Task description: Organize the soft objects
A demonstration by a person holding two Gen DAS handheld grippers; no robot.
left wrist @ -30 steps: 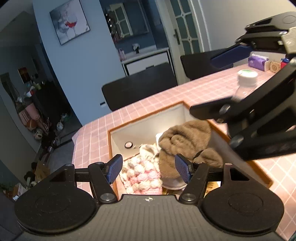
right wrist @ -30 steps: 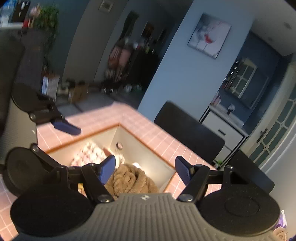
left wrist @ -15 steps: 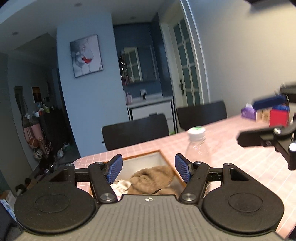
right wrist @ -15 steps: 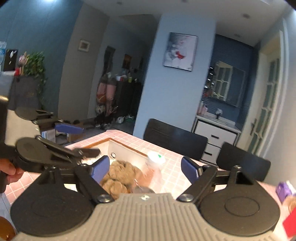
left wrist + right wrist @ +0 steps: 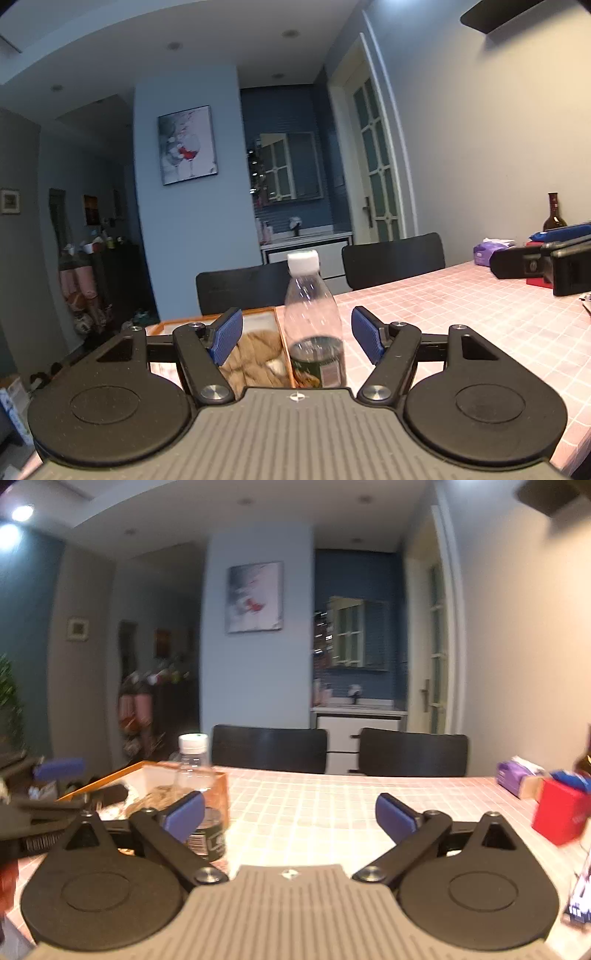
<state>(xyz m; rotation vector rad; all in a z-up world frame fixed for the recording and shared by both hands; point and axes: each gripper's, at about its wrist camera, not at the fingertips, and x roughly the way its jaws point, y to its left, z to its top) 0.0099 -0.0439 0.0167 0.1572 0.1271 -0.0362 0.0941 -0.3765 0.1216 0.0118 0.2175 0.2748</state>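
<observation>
A brown fluffy soft item [image 5: 255, 350] lies in the white box with an orange rim [image 5: 277, 332] on the pink checked table; it also shows in the right wrist view [image 5: 155, 797]. My left gripper [image 5: 297, 338] is open and empty, low over the table just short of the box. My right gripper [image 5: 290, 814] is open and empty, level over the table to the right of the box [image 5: 110, 775]. The pink-and-white soft item is hidden.
A clear plastic bottle with a white cap [image 5: 314, 325] stands between my left gripper's fingers, beside the box; it also shows in the right wrist view [image 5: 201, 786]. A red box [image 5: 561, 812], a purple tissue pack [image 5: 517, 775] and a dark glass bottle [image 5: 554, 218] stand at the right. Two black chairs [image 5: 269, 747] line the far edge.
Both grippers have drawn back from above the box and tilted up to level, low over the table. The right one has moved to the right. Both stay open and empty.
</observation>
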